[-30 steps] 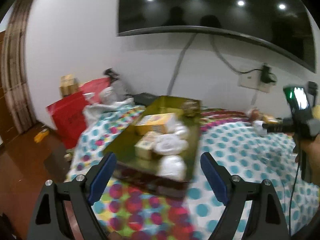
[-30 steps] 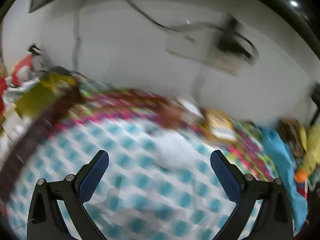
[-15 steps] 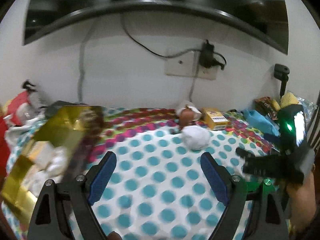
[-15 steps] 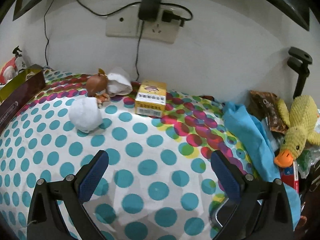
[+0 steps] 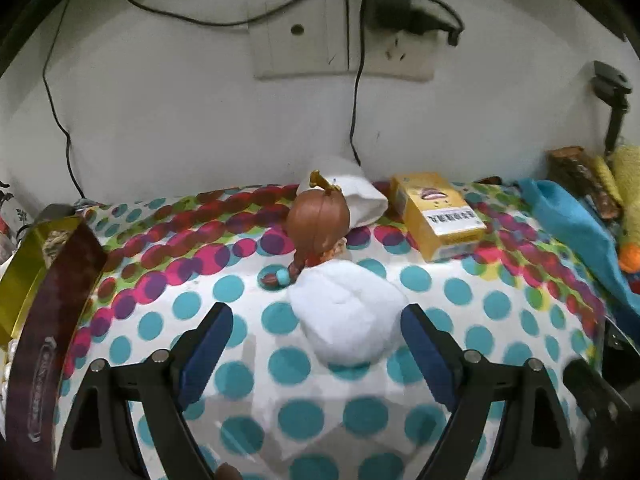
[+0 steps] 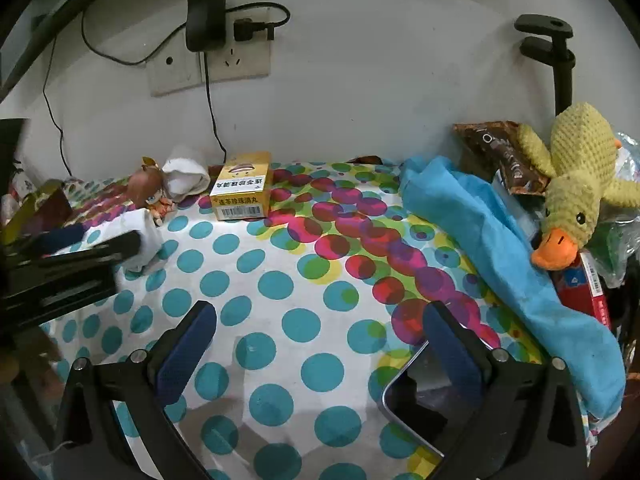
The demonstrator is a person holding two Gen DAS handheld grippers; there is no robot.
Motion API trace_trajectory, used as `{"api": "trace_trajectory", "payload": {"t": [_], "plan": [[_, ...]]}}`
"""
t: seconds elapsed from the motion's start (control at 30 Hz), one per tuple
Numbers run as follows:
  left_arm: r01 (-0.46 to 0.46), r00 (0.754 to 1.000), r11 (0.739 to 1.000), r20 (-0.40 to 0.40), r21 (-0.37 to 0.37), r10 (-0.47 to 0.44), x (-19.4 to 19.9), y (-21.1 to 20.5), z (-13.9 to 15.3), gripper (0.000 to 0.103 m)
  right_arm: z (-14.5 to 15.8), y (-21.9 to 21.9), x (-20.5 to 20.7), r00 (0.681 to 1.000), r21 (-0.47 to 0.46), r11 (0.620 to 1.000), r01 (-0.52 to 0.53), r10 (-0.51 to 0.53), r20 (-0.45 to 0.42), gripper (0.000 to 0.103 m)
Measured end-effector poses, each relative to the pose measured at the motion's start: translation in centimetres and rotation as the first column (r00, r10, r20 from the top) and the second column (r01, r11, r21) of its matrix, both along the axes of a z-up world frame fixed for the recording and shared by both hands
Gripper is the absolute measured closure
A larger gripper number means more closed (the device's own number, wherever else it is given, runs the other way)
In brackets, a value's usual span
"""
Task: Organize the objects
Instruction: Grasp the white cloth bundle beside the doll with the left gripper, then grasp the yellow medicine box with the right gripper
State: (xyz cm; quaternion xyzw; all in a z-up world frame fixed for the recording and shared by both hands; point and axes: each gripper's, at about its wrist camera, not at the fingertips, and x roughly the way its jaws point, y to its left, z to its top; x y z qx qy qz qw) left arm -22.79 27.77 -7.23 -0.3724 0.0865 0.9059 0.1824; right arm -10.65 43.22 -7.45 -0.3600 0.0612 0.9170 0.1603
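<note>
A white rolled sock (image 5: pixel 348 316) lies on the polka-dot cloth, just ahead of my open left gripper (image 5: pixel 316 330), with its near end between the blue pads. Behind it stand a brown-haired doll figure (image 5: pixel 318 220), a second white sock (image 5: pixel 356 196) and a yellow box (image 5: pixel 440 214). My right gripper (image 6: pixel 320 332) is open and empty above the cloth. In the right wrist view the yellow box (image 6: pixel 242 192), the doll (image 6: pixel 148 188) and the sock behind it (image 6: pixel 186 178) stand at the far left, with the left gripper (image 6: pixel 60 268) in front of them.
A gold and maroon tray (image 5: pixel 40 280) lies at the left edge. A blue cloth (image 6: pixel 500 248), a yellow plush duck (image 6: pixel 572 188), a brown packet (image 6: pixel 496 152) and a red box (image 6: pixel 588 288) crowd the right side. A dark phone-like slab (image 6: pixel 416 396) lies near my right gripper. Wall sockets (image 5: pixel 340 36) and cables are behind.
My left gripper swung right from the gold tray and closed in on the white sock. My right gripper shifted right and closer to the cloth; the duck and blue cloth came nearer.
</note>
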Motion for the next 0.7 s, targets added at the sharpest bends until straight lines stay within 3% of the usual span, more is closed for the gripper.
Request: {"api": "trace_trajectory", "payload": {"t": [0.27,0.37,0.4,0.43,0.7], "plan": [[-0.008,0.999,0.998,0.047,-0.064,0.011,-1.5,2.7,-0.9,0.014,-0.1,0.2,-0.1,1.000,-0.014,1.000,-0.005,0.005,0.012,0.000],[-0.022,0.998,0.998,0.065,-0.057,0.026,-2.0,2.7,-1.1,0.022,-0.1,0.2,0.0,1.000,-0.013,1.000,-0.003,0.003,0.002,0.000],[-0.030,0.997,0.997,0.071,-0.066,0.035,-2.1,2.7,-1.3,0.043,-0.1,0.2,-0.1,1.000,-0.010,1.000,-0.002,0.002,-0.001,0.000],[-0.038,0.996,0.997,0.074,-0.074,0.043,-2.2,2.6,-1.4,0.047,-0.1,0.1,-0.1,1.000,-0.007,1.000,-0.004,0.004,-0.003,0.000],[-0.032,0.998,0.999,0.060,-0.024,0.033,-0.6,-0.4,0.2,0.048,-0.1,-0.3,-0.2,1.000,0.013,1.000,-0.010,0.010,-0.001,0.000]]}}
